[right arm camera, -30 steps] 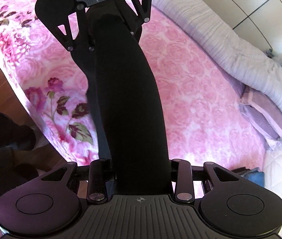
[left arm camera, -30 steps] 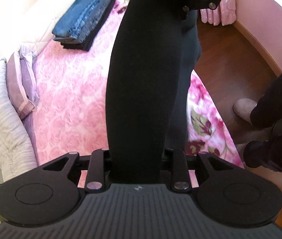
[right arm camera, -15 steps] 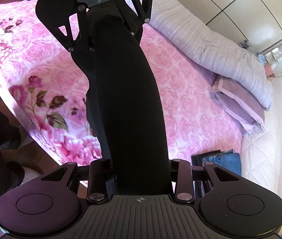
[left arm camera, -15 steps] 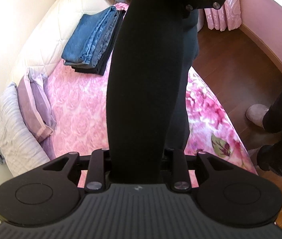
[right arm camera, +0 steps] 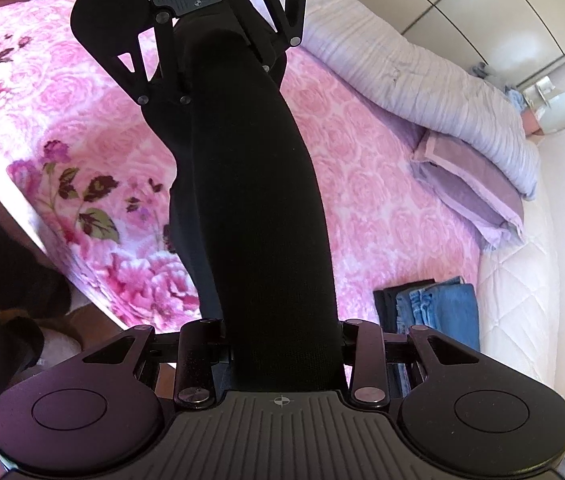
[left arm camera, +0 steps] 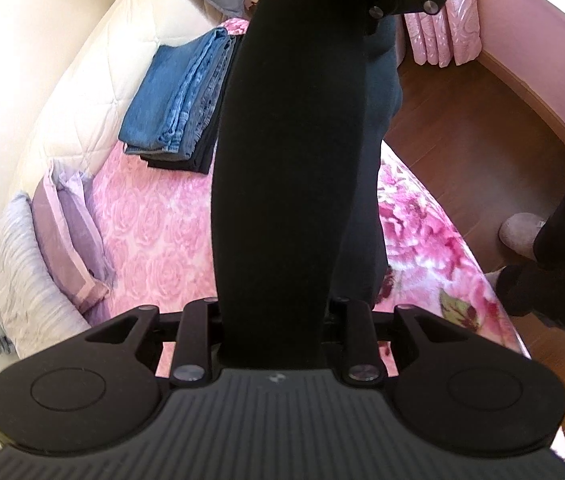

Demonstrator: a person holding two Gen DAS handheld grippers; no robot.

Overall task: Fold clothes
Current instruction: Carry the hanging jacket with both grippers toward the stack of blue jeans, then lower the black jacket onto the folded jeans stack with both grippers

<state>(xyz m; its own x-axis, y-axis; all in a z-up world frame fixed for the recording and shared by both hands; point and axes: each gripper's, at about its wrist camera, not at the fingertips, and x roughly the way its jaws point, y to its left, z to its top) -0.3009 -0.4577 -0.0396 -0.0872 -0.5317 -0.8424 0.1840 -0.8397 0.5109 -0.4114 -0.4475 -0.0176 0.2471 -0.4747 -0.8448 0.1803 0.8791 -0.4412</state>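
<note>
The black garment (left arm camera: 294, 184) hangs stretched between the two tools above the pink floral bedspread (left arm camera: 154, 216), one end pinched in the left gripper (left arm camera: 278, 336) and the other in the right gripper (right arm camera: 282, 344), though the cloth hides both sets of fingertips, so the bite depth is probably shallow at best. The folded jeans stack (left arm camera: 178, 100) lies at ten o'clock in the left wrist view (four o'clock in the right). A doubled layer sags beside the main band; if either pinch slips, an end could drop past the bed edge toward the wooden floor (left arm camera: 482, 128).
</note>
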